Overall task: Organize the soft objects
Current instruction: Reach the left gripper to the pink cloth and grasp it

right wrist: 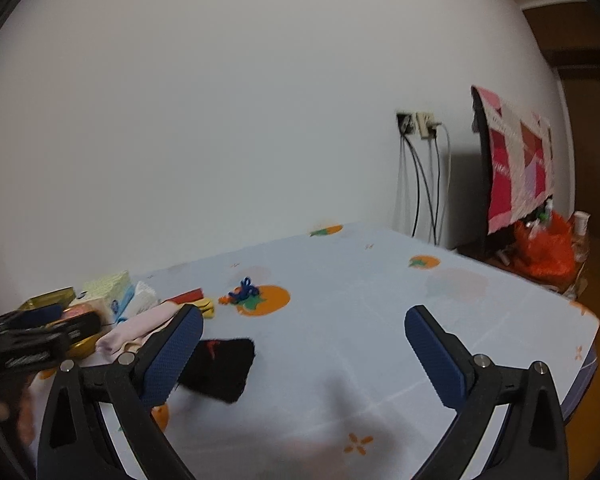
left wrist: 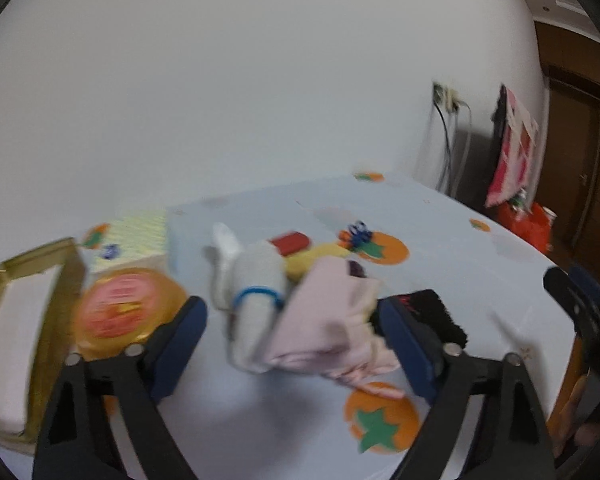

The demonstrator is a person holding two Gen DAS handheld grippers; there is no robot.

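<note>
In the left wrist view my left gripper (left wrist: 288, 312) stands open around a pile of soft things on the tablecloth. A white rolled sock (left wrist: 256, 280) with a blue band and a folded pink cloth (left wrist: 324, 320) lie between its fingers, with a gap beside the left pad. A black cloth (left wrist: 432, 312) lies just past the right finger. Behind the pile are a yellow piece (left wrist: 316, 258), a red piece (left wrist: 290, 242) and a blue tie (left wrist: 358, 232). My right gripper (right wrist: 304, 316) is open with nothing in it, and the black cloth (right wrist: 224, 368) lies behind its left finger.
A gold tin box (left wrist: 28, 320), a round orange-lidded tub (left wrist: 124, 308) and a tissue pack (left wrist: 140, 236) stand at the left. The table (right wrist: 500, 320) with its fruit-print cloth ends at the right. Beyond it, cables hang from a wall socket (right wrist: 416, 124) and a patchwork cloth (right wrist: 516, 160) hangs.
</note>
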